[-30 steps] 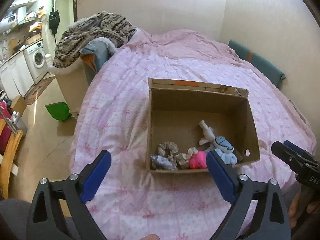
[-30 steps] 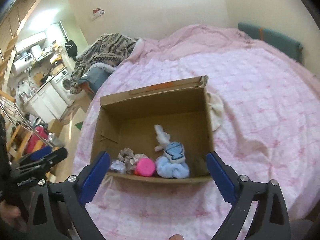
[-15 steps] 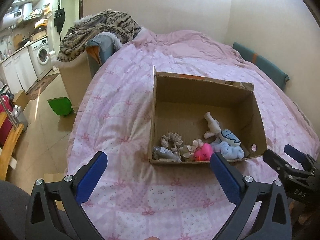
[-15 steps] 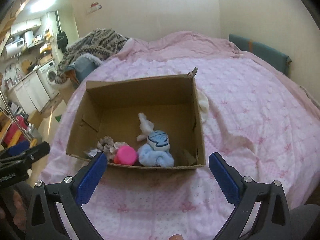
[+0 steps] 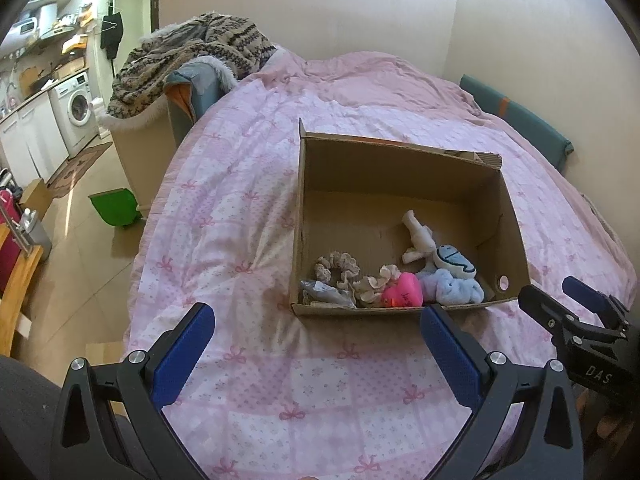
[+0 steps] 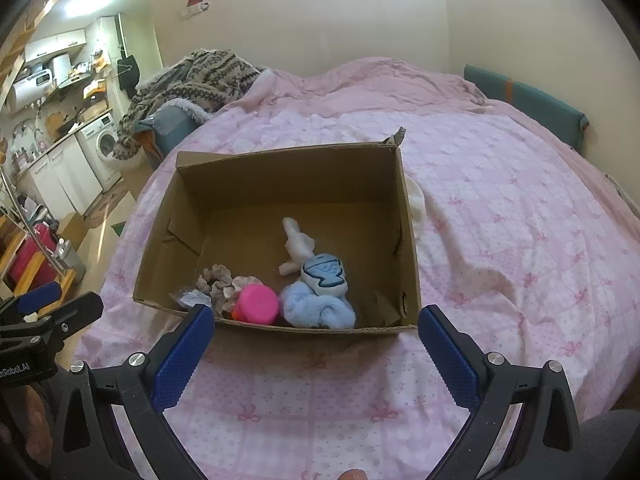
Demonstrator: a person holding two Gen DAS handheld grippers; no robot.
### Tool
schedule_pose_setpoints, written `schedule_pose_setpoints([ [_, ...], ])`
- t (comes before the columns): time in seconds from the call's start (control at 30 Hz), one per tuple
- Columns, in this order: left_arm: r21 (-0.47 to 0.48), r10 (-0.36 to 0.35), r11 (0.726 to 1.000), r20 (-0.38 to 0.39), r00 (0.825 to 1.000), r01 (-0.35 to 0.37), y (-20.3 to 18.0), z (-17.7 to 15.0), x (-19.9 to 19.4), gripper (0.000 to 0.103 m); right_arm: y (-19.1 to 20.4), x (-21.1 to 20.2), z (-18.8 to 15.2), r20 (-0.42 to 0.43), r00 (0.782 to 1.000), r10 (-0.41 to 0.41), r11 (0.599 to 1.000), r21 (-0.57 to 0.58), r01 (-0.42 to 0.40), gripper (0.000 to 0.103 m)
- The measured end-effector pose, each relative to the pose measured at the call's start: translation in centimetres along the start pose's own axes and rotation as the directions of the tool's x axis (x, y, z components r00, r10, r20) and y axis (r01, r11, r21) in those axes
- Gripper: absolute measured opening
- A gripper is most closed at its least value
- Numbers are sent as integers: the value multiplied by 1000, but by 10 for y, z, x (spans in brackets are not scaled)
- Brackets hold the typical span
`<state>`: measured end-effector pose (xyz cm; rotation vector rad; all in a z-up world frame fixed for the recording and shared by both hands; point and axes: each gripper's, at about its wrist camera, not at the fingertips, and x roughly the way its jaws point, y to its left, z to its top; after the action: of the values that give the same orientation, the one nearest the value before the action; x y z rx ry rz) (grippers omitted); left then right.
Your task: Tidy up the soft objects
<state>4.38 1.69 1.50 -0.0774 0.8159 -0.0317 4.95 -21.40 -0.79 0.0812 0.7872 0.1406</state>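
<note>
An open cardboard box (image 5: pixel 400 168) (image 6: pixel 280 172) stands on the pink bed. Along its near wall lie a grey cloth (image 5: pixel 326 295), beige scrunchies (image 5: pixel 338 266) (image 6: pixel 218 282), a pink heart plush (image 5: pixel 404 295) (image 6: pixel 256 304), a light blue plush (image 5: pixel 452 280) (image 6: pixel 320 300) and a white plush (image 5: pixel 418 236) (image 6: pixel 298 244). My left gripper (image 5: pixel 316 344) is open and empty, held above the quilt in front of the box. My right gripper (image 6: pixel 316 344) is open and empty, just before the box's near wall. A cream cloth (image 6: pixel 416 204) lies outside the box's right wall.
The pink quilt (image 5: pixel 240 240) (image 6: pixel 500 240) covers the bed. A chair piled with a patterned blanket (image 5: pixel 192 56) stands left of the bed, with a green bin (image 5: pixel 114 206) on the floor. A teal cushion (image 5: pixel 516 120) leans on the right wall.
Both grippers have drawn back and risen from the box, so it sits further ahead in both views. The box contents have not moved. Both grippers stay open.
</note>
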Motion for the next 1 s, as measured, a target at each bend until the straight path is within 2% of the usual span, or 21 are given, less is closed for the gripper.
schedule_pose_setpoints([
  [1.0, -5, -12, 1000, 2, 1000, 12, 1, 0, 0, 103, 0, -2, -2, -2, 1000, 8, 1000, 1, -8, 103],
])
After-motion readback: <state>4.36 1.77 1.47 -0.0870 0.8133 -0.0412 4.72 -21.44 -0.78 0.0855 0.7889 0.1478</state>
